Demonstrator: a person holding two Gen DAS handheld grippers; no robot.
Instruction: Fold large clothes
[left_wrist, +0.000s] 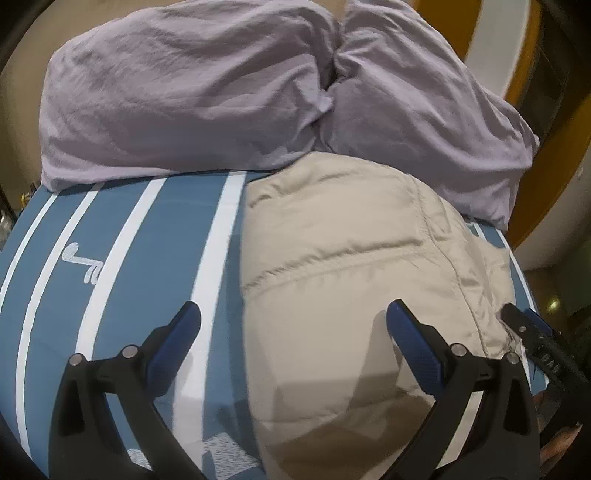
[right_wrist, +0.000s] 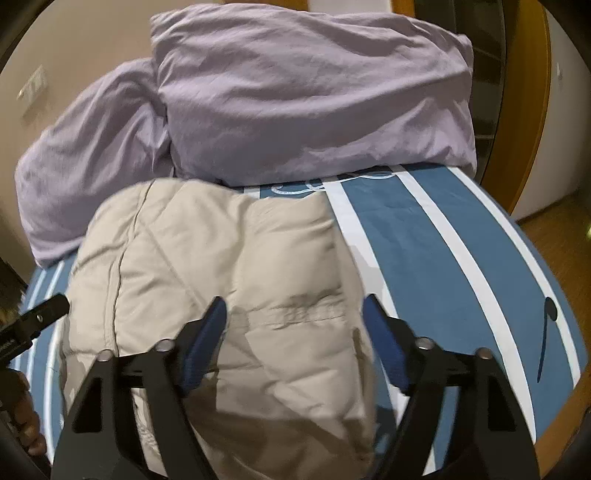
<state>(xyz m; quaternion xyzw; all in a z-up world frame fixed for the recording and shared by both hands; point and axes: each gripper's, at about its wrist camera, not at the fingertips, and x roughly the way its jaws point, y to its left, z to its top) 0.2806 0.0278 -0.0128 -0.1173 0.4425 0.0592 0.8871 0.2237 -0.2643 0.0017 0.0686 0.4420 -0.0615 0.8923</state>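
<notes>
1. The left gripper (left_wrist: 293, 321) is spread wide and holds nothing. The beige puffer jacket (left_wrist: 354, 280), folded into a thick bundle, lies under its right finger and ahead of it; its left finger hangs over the blue-and-white striped bedsheet (left_wrist: 155, 236).
2. The right gripper (right_wrist: 293, 314) is also spread and empty, above the jacket's near right edge, with the sheet beyond its right finger.
3. Risk: the puffy filling could spring back, so the fold may open once released.
4. Risk: closing here, a finger could catch the sheet with the jacket and drag it.
5. Both tools angle down and forward over the bed, side by side. Lilac pillows (left_wrist: 184, 92) lie well beyond the jacket.
</notes>
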